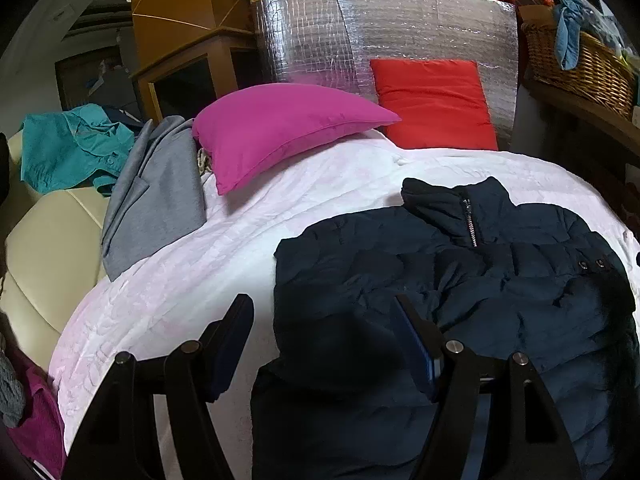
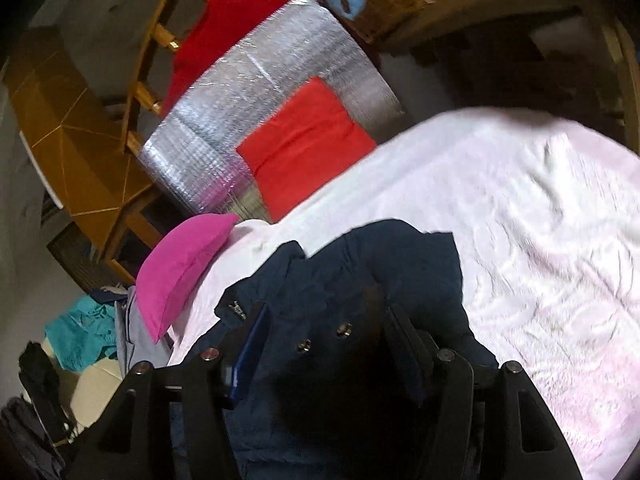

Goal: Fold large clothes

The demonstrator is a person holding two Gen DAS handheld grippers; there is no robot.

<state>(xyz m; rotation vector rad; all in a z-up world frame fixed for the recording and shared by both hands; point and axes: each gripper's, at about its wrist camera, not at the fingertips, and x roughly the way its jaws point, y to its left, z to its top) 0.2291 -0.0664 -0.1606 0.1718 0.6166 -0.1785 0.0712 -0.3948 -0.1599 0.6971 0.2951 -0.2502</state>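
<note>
A dark navy puffer jacket lies spread on the white bed cover, collar and zip toward the pillows. My left gripper is open near the jacket's left edge. Its left finger is over the white cover and its right finger over the jacket, with nothing pinched. In the right wrist view the jacket fills the lower middle, two snaps showing. My right gripper stands open just above that fabric, which lies loose between the fingers without the pads pressing on it.
A pink pillow and a red cushion sit at the head of the bed against a silver foil panel. A grey garment and a teal garment lie at the left. A wicker basket stands on a shelf at the right.
</note>
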